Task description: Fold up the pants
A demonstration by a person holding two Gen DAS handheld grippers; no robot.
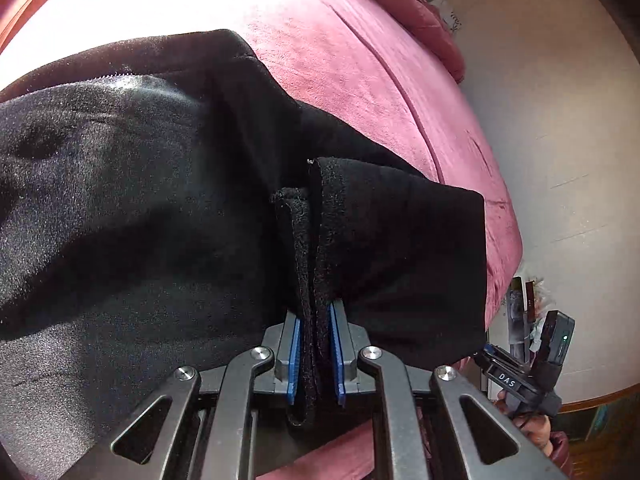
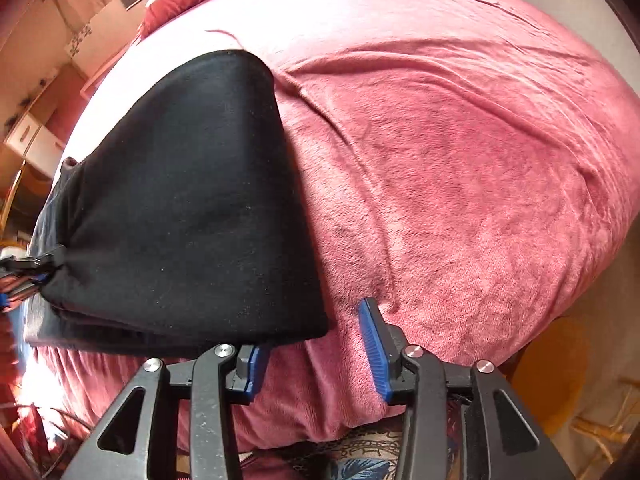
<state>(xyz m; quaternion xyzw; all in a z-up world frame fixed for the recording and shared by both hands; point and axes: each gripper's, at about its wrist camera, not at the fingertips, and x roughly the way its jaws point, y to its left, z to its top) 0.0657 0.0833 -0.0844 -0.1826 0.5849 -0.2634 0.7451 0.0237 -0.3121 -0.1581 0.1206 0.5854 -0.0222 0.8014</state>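
The black pants [image 2: 180, 200] are lying folded on the pink blanket [image 2: 460, 160]; the left gripper [image 1: 314, 354] is pinching their layered hem; the right gripper [image 2: 316, 348] is standing spread and empty just beside the pants' corner; next, probably, it is needing to clamp that corner for another fold

Left hand-held gripper [image 1: 314, 354] clamps black pants [image 1: 160, 200] above the pink bedspread [image 1: 360, 60].
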